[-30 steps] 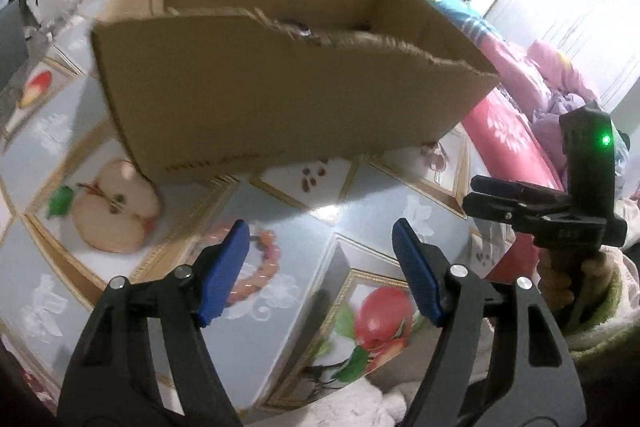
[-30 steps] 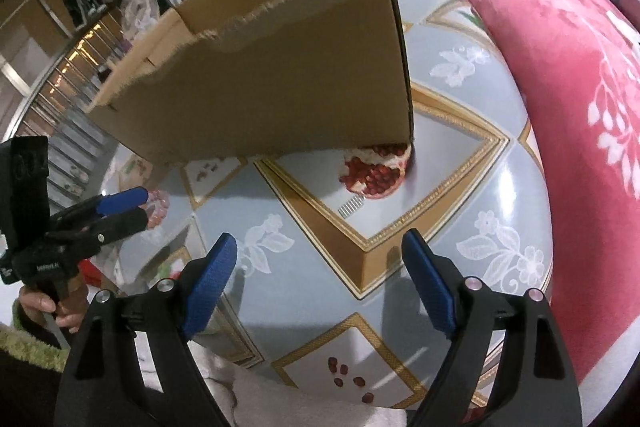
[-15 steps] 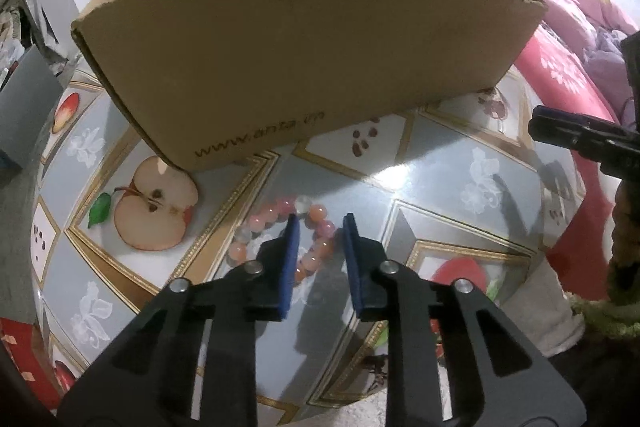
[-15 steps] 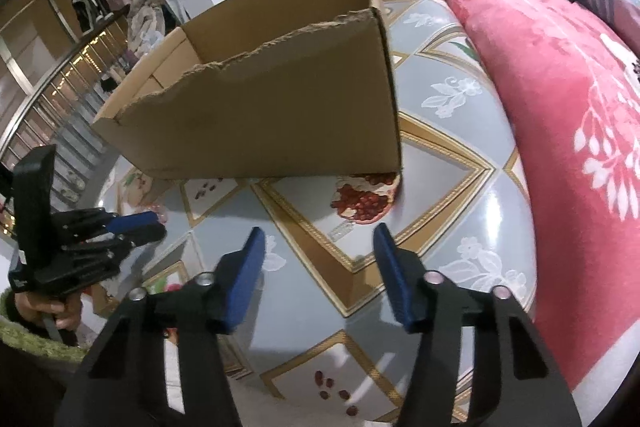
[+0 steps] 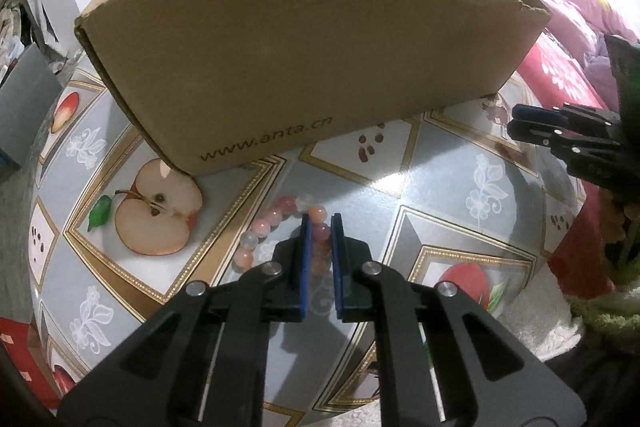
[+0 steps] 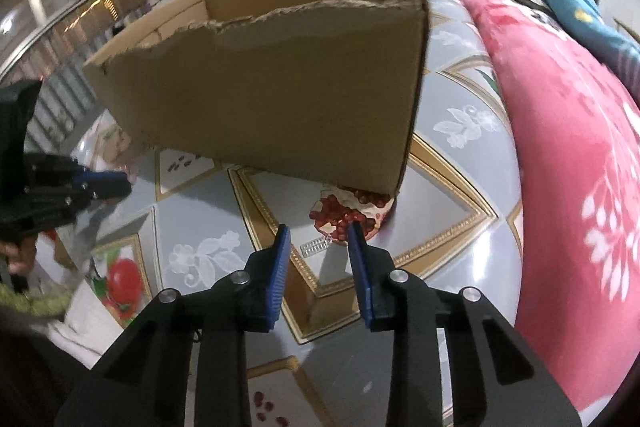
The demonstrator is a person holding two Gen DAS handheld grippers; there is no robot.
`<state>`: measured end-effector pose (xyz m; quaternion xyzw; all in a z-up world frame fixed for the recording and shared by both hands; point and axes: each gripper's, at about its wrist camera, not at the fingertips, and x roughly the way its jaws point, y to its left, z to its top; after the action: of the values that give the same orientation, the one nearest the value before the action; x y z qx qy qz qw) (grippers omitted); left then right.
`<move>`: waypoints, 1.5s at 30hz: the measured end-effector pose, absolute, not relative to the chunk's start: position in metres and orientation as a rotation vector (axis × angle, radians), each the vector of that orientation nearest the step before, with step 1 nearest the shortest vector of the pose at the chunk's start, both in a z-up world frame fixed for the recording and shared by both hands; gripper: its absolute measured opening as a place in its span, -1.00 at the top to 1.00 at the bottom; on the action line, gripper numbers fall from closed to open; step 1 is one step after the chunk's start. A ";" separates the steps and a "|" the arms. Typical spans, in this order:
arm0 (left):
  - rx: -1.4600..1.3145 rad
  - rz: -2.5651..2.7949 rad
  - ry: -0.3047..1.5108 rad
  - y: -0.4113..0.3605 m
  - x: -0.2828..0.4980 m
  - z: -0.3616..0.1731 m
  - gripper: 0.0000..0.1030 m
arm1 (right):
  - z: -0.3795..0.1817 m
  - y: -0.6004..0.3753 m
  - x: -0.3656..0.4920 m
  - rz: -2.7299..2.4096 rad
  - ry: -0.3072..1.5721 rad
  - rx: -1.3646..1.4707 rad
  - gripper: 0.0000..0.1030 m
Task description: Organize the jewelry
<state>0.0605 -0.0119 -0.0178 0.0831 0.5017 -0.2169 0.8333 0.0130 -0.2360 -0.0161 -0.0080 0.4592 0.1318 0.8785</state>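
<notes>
A pink and white bead bracelet (image 5: 267,225) lies on the fruit-patterned table (image 5: 436,195) in front of a brown cardboard box (image 5: 304,55). My left gripper (image 5: 320,223) is shut on the bracelet's right side, beads showing between its blue pads. In the right wrist view my right gripper (image 6: 316,233) is partly open and empty, hovering over a small silver hair clip (image 6: 316,247) near the box's (image 6: 280,83) right corner. The left gripper also shows at the left edge of the right wrist view (image 6: 120,183).
A red floral blanket (image 6: 576,163) lies right of the table. The right gripper shows at the right edge of the left wrist view (image 5: 520,121). Shelves and clutter stand behind the box on the left.
My left gripper went from wide open to shut on the bracelet. My right gripper narrowed from wide open and moved closer to the silver clip.
</notes>
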 end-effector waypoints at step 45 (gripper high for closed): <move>0.178 -0.463 1.063 -0.012 0.060 -0.020 0.84 | -0.011 -0.223 0.019 0.323 0.989 -0.091 0.42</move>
<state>0.0600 -0.0122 -0.0195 0.0841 0.5015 -0.2183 0.8329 0.0185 -0.2225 -0.0109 -0.0436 0.4724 0.1543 0.8667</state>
